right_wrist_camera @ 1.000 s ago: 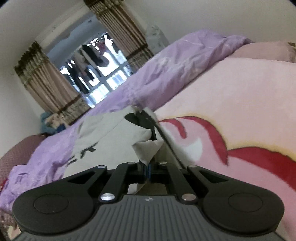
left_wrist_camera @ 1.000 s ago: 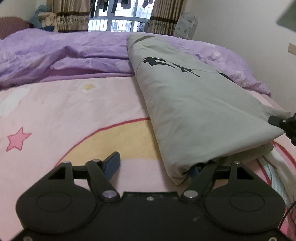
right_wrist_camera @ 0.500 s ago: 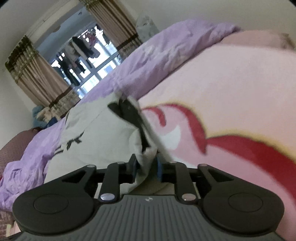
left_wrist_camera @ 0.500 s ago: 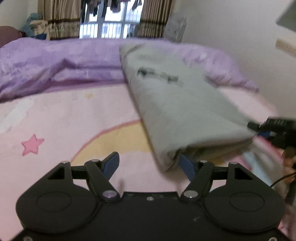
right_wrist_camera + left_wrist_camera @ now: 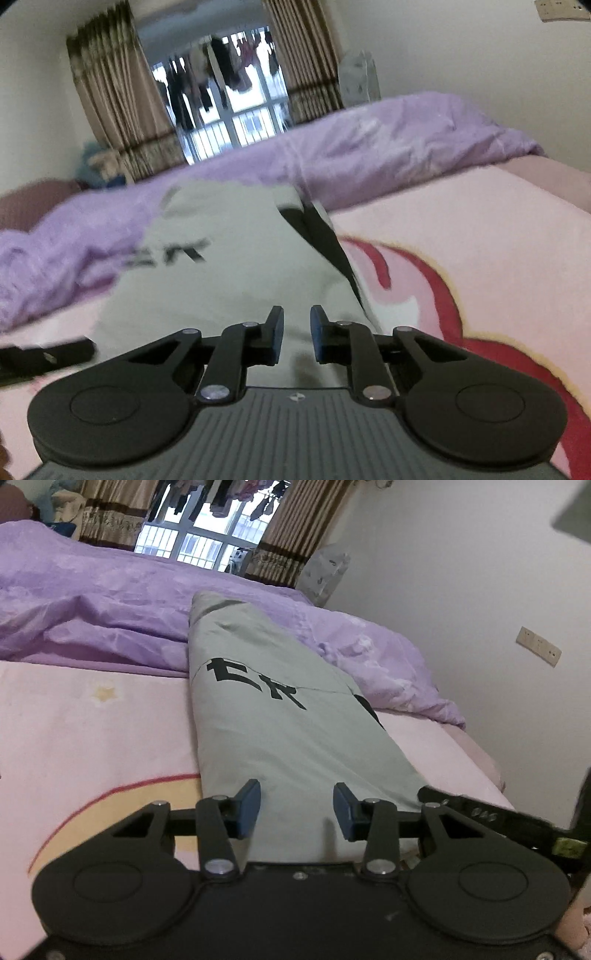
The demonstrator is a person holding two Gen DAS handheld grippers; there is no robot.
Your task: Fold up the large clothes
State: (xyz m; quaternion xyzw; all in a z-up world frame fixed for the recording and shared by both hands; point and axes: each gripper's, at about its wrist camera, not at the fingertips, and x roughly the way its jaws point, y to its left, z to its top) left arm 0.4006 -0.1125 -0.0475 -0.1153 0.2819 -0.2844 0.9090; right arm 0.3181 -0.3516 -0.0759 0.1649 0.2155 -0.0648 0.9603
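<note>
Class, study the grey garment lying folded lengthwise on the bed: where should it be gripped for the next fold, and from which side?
Grip the grey garment at its two near corners, coming in low from the near end. It lies as a long flat strip running away, so its short near edge is free to lift.

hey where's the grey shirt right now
The grey shirt lies folded lengthwise on the pink blanket, its far end on the purple duvet; its near end sits just ahead of both open grippers.
</note>
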